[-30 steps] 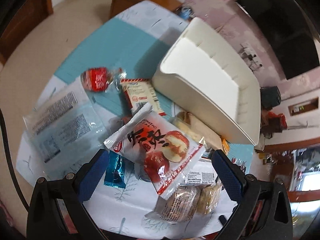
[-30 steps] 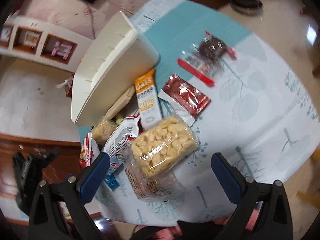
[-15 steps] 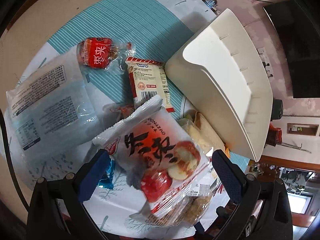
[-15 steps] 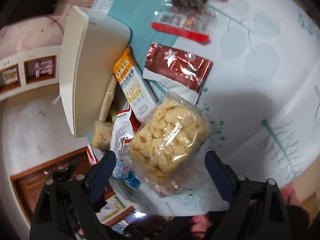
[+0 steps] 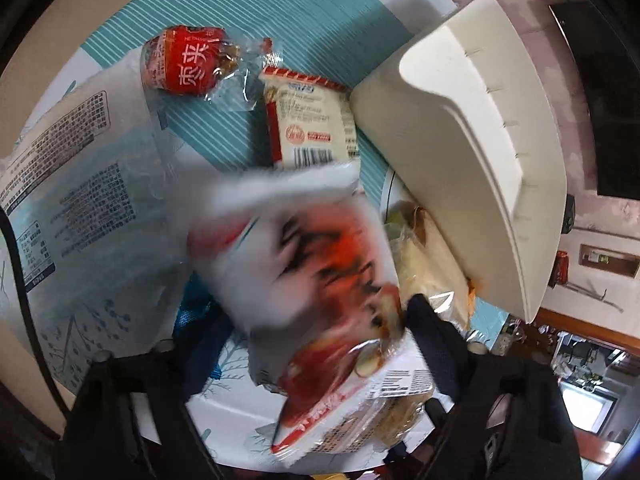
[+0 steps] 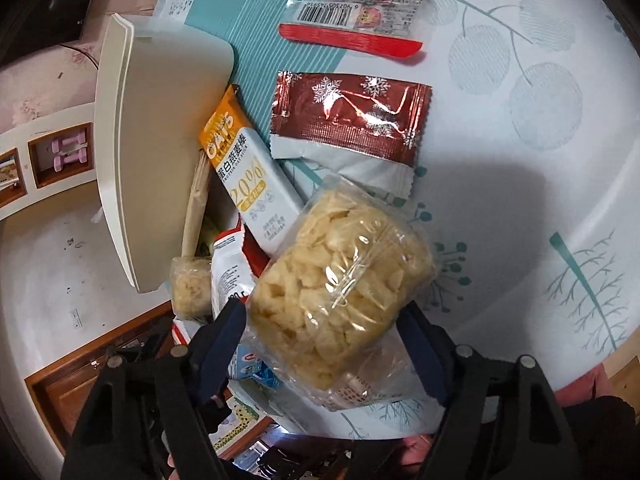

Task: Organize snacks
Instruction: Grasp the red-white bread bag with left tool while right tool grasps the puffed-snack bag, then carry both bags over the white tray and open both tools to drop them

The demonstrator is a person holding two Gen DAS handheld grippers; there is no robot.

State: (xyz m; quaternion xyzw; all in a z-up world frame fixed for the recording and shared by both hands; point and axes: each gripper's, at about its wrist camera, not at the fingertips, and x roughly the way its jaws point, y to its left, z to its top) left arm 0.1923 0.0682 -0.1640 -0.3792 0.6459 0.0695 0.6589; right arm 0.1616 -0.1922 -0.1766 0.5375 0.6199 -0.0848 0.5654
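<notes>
Snacks lie loose on the table, none in the bin yet. Left view, from the left: clear wrapper flat at the edge, red sweet beyond it, biscuit pack just beside the bin, which is white, empty and sits to the right of the pile. Centre: red-and-white pouch, blurred while all else is sharp. Left gripper has dropped onto the heap since a second ago and its jaws have just been closing, the pouch between them. The pads seem to be pinching it now: the far pad presses its edge and the pouch is buckled, where half a second ago it lay flat with the jaws spread clear of it. Right view, from the left: the bin again, oat bar leaning by its wall, foil sachet next to that, date pack farther off. Right gripper has also come down, jaws just closing, and both pads bear on the puffed-snack bag, which bulges between them. It rests on top of the heap, near the bin. Reading: both hands are at the grasp step together. Task barely begun; next comes a lift and a carry to the bin. Both packets are soft and air-filled, so slipping or crushing is the risk.
</notes>
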